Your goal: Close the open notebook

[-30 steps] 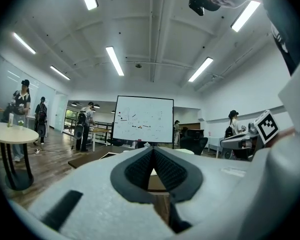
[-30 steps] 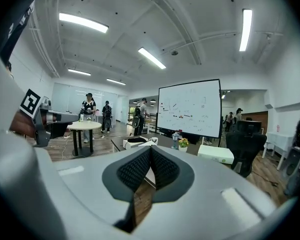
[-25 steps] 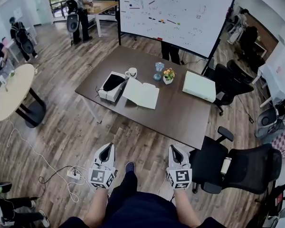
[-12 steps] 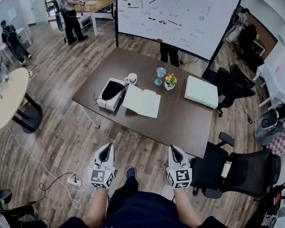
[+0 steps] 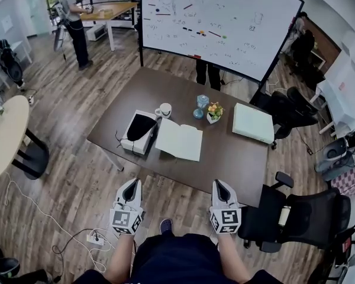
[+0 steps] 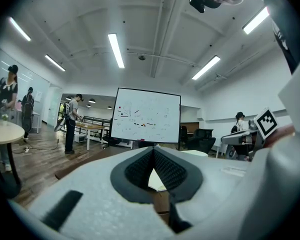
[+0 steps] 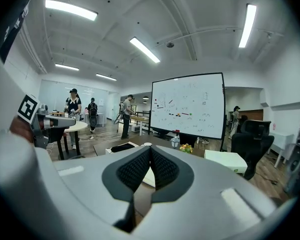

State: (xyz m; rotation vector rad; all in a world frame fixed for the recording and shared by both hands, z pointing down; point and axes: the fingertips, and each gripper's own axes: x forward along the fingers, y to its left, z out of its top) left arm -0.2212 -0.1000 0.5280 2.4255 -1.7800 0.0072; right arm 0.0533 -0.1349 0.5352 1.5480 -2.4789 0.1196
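Note:
The open notebook point(image 5: 178, 139) lies flat with its white pages up, near the front edge of the brown table point(image 5: 236, 158). Both grippers hang over the wooden floor, short of the table and apart from the notebook. My left gripper point(image 5: 134, 184) is shut with nothing in it, and so is my right gripper point(image 5: 218, 184). In the left gripper view the pads of the left gripper point(image 6: 153, 151) meet, and a sliver of the notebook point(image 6: 155, 180) shows below them. The right gripper view shows the right gripper point(image 7: 150, 149) shut too, with the notebook point(image 7: 149, 177) beyond.
Beside the notebook's left page stands a white box point(image 5: 139, 132) with a dark top. Behind are a mug point(image 5: 164, 110), a blue glass point(image 5: 201, 101), a flower pot point(image 5: 213, 112) and a pale green box point(image 5: 253, 123). A whiteboard point(image 5: 219, 19) stands behind; a black chair point(image 5: 302, 215) stands at right.
The view has come closer to the table, so the table and notebook sit lower and nearer in the head view. Both grippers stay shut and keep their places.

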